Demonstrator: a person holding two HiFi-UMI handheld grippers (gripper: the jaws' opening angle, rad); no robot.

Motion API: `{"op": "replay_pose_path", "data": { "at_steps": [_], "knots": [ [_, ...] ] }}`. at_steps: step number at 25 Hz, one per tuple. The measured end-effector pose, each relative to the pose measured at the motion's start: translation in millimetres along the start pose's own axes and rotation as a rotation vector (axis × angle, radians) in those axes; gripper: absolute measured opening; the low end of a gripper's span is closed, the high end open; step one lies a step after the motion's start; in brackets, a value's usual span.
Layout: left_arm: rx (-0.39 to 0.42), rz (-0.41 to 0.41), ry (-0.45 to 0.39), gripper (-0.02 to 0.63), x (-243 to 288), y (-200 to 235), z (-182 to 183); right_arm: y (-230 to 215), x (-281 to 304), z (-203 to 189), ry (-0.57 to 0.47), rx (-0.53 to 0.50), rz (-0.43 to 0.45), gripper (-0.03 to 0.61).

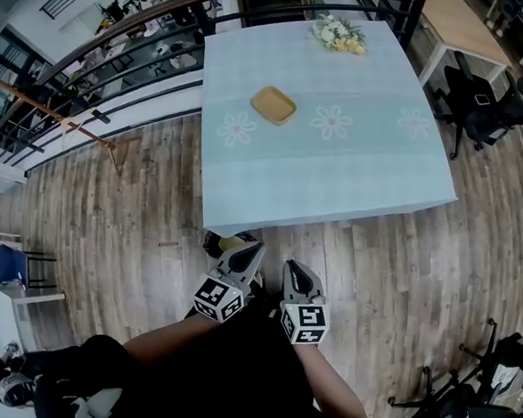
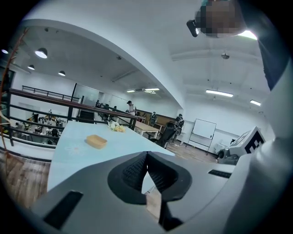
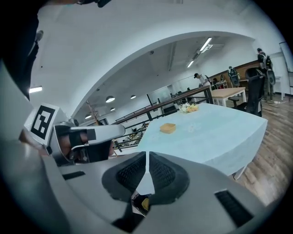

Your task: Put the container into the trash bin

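The container (image 1: 273, 104) is a small tan tray. It lies on the light blue tablecloth (image 1: 335, 173), left of centre and towards the far end. It also shows far ahead as the tan container (image 2: 96, 141) in the left gripper view and the tan container (image 3: 167, 128) in the right gripper view. My left gripper (image 1: 246, 253) and right gripper (image 1: 296, 272) are held close to my body, over the wooden floor just short of the table's near edge. Both are shut with nothing between the jaws, as seen on the left gripper (image 2: 146, 156) and right gripper (image 3: 147, 156). No trash bin is in view.
A bunch of flowers (image 1: 339, 34) lies at the table's far end. A dark railing (image 1: 92, 76) runs along the left. Office chairs (image 1: 487, 108) and a wooden table (image 1: 462, 26) stand at the right. A dark and yellow thing (image 1: 230, 243) sits on the floor by the table's near edge.
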State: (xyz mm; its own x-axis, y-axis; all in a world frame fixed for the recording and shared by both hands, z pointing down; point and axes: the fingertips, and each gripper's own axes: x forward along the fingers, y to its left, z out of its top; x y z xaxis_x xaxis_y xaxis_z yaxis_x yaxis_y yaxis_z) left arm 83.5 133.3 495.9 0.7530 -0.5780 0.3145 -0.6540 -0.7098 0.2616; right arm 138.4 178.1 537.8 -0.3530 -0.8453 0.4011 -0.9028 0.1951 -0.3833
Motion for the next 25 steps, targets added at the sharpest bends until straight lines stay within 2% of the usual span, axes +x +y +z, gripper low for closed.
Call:
{"op": "replay_pose_path", "data": {
  "at_steps": [6, 9, 12, 18, 25],
  "knots": [
    [0.001, -0.017, -0.008, 0.014, 40, -14, 6, -32, -6, -1, -0.003, 0.056, -0.019, 0.044],
    [-0.013, -0.033, -0.003, 0.014, 61, -14, 6, -49, -2, 8, -0.016, 0.096, -0.016, 0.043],
    [-0.031, -0.05, 0.005, 0.014, 85, -5, 10, -68, 15, 23, -0.002, 0.093, -0.027, 0.043],
    [-0.09, -0.006, -0.063, 0.014, 130, 43, 40, -104, 74, 68, 0.06, 0.018, -0.037, 0.044],
    [-0.114, 0.04, -0.117, 0.014, 150, 121, 77, -130, 159, 129, 0.035, 0.062, -0.081, 0.044]
  ]
}}
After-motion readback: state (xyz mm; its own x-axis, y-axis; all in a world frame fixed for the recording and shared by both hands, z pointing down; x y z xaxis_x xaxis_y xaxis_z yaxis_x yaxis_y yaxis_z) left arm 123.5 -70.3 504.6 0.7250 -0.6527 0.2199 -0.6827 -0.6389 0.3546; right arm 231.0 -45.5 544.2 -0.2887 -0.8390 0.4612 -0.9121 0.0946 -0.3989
